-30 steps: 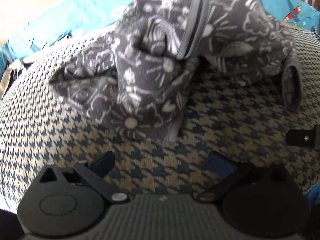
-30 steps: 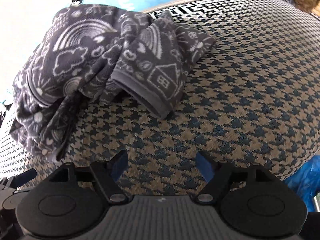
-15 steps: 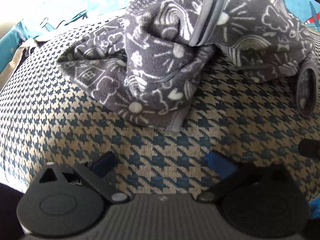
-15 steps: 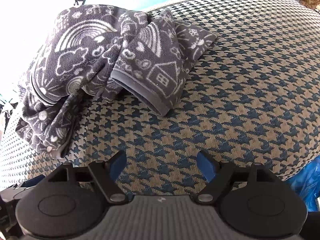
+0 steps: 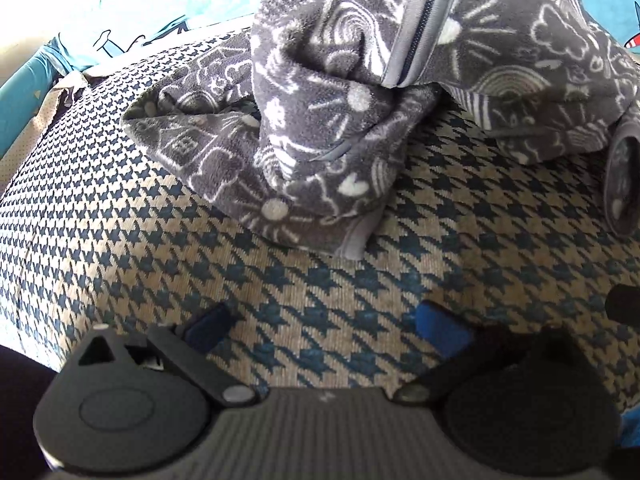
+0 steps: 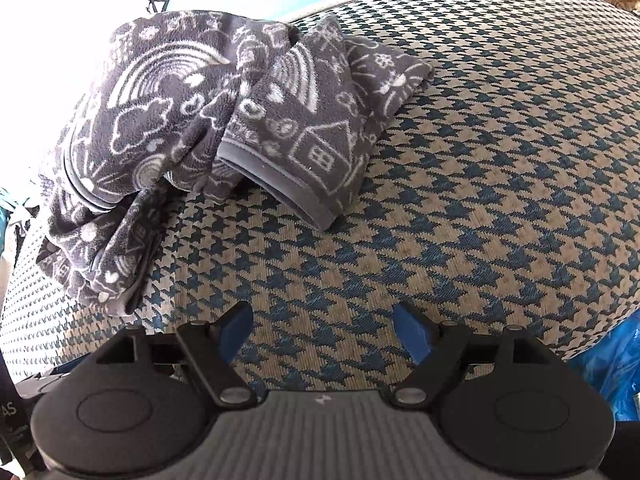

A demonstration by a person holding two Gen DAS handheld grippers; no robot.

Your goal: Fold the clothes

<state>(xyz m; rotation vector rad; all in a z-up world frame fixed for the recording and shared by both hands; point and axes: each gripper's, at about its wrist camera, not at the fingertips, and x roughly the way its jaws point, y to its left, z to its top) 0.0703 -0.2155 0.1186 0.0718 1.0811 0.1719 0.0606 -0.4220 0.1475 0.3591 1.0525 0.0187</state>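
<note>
1. Left wrist view: the left tool (image 5: 326, 326) stands wide, its blue pads (image 5: 440, 326) apart over bare houndstooth cover (image 5: 120, 248) — nothing between them.
2. The fleece (image 5: 332, 112), dark grey with white doodles, lies bunched on the cover ahead of the tool, not touching it; a grey zipper (image 5: 420, 20) runs down its raised middle.
3. A folded corner of the fleece points toward the tool, and a cuff hangs at the far right.
4. Turquoise bedding (image 5: 24, 92) shows beyond the cover at upper left.
5. Right wrist view: the right tool (image 6: 324, 330) also stands wide and holds nothing — only cover (image 6: 480, 160) lies between its pads.
6. Here the fleece (image 6: 168, 112) sits to the upper left, its sleeve (image 6: 304, 136) reaching toward the centre with the cuff opening facing the tool, well apart from it.
7. Blue plastic (image 6: 608, 364) shows at the lower right edge.
</note>
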